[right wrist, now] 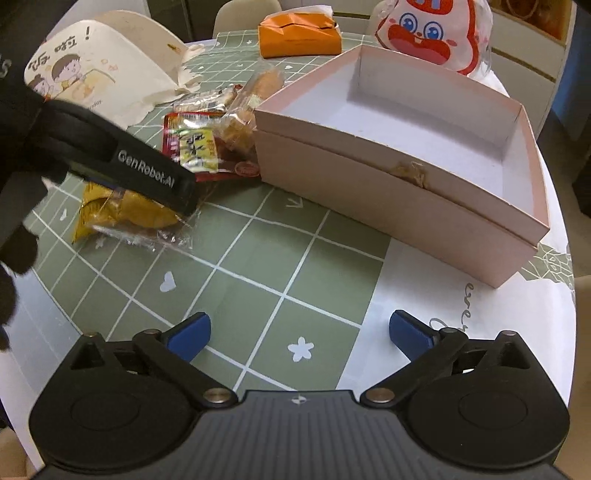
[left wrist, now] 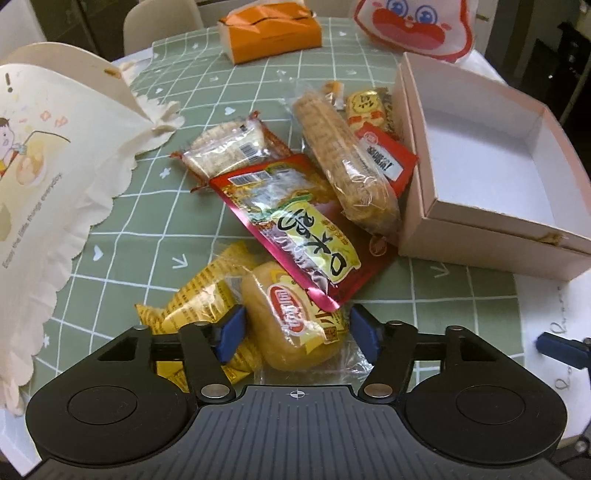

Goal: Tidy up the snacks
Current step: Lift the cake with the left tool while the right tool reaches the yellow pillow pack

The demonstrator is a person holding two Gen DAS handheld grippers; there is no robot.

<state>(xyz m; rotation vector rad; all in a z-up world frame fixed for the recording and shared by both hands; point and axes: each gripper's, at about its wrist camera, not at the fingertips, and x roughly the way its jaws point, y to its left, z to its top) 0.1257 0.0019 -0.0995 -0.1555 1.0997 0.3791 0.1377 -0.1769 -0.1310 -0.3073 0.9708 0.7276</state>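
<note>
We see the left gripper (left wrist: 297, 334) with jaws spread around a wrapped bun (left wrist: 291, 321) near the pink box (left wrist: 476, 236); the right gripper (right wrist: 299, 332) stands wide, empty, before that box.

paper bag (left wrist: 55, 177) cut off left, cartoon pouch (left wrist: 413, 26) cropped above

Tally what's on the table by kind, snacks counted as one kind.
Snack packets: 7 clearly visible
Pink box: 1
Orange tissue pack: 1
Cream paper bag: 1
Red-and-white cartoon bag: 1
Total: 11
</note>
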